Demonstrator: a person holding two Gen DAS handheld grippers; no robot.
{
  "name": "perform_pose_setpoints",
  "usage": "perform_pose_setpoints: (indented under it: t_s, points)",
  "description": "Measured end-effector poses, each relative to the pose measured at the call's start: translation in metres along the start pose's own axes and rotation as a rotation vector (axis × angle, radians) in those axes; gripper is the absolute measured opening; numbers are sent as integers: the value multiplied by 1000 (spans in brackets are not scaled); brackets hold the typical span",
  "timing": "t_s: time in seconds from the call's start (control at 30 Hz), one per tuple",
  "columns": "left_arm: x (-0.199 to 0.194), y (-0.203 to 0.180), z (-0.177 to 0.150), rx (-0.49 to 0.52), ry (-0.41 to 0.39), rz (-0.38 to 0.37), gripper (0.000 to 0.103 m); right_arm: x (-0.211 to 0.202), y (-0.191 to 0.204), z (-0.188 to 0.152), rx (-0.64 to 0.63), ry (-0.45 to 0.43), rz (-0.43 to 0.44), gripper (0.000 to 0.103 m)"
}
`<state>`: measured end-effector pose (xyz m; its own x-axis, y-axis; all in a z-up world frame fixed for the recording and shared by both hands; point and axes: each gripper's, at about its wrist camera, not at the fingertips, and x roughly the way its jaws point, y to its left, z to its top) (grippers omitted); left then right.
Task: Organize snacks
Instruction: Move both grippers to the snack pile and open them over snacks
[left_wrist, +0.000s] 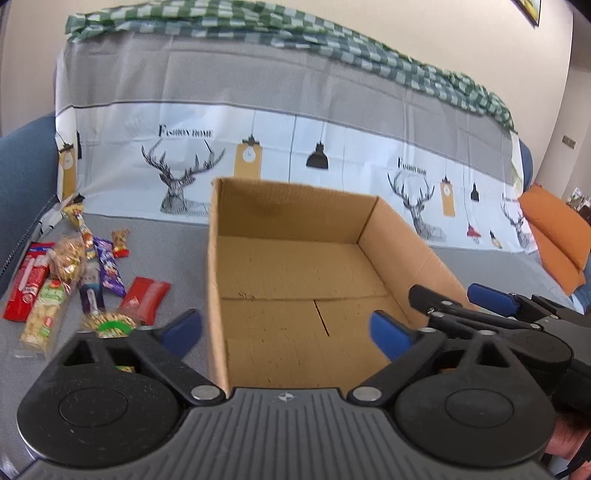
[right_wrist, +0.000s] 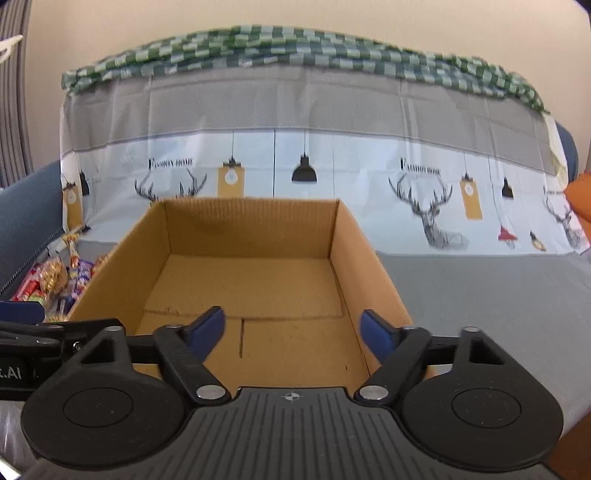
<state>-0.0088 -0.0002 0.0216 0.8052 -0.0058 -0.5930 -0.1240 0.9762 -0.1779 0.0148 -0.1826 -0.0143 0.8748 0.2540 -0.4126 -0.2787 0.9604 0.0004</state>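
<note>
An open cardboard box sits on the grey sofa seat; nothing lies inside it. It also shows in the right wrist view. Several wrapped snacks lie left of the box: a red packet, a purple bar, a long red pack, a green-labelled biscuit pack and a gold-wrapped bundle. My left gripper is open and empty over the box's near left corner. My right gripper is open and empty above the box's near edge; it also shows in the left wrist view.
The sofa back is draped with a deer-and-lamp print cover and a green checked cloth. An orange cushion lies at the right. A blue armrest rises left of the snacks. Bare grey seat stretches right of the box.
</note>
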Motion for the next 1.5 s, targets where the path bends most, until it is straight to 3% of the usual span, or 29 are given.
perform_pose_setpoints:
  t_s: [0.03,0.1,0.17,0.2,0.3,0.4,0.5,0.73,0.93,1.03,1.1,1.27,1.5]
  points:
    - [-2,5,3,-5,-5,-10,81,-4,1,1,6,-33,3,69]
    - [-8,17,10,-14,-16,-58,48,-9,6,5,19,-78,17,66]
    - [-14,29,20,-2,-23,-66,34,-13,13,9,32,-101,39,62]
    - [-17,36,25,11,-34,-69,31,-15,19,10,31,-111,52,61]
    - [-24,64,35,60,-98,-66,31,-20,39,14,38,-122,127,60]
    - [-18,101,37,85,-107,-40,31,-24,67,15,13,-121,209,60]
    - [-1,148,26,15,-80,-40,31,-24,102,10,-59,-121,252,61]
    - [26,226,0,-269,-54,-30,32,-8,168,1,-158,-62,356,61]
    - [31,248,1,-317,-40,25,38,5,217,-10,-251,-20,411,61]
    - [32,256,0,-339,-30,48,46,16,237,-16,-300,12,423,64]
    - [35,261,-3,-356,-10,57,48,23,248,-19,-323,25,427,71]
    - [40,269,-6,-388,22,61,52,54,268,-29,-362,85,392,79]
    - [49,273,-10,-392,58,62,67,88,282,-45,-380,211,347,86]
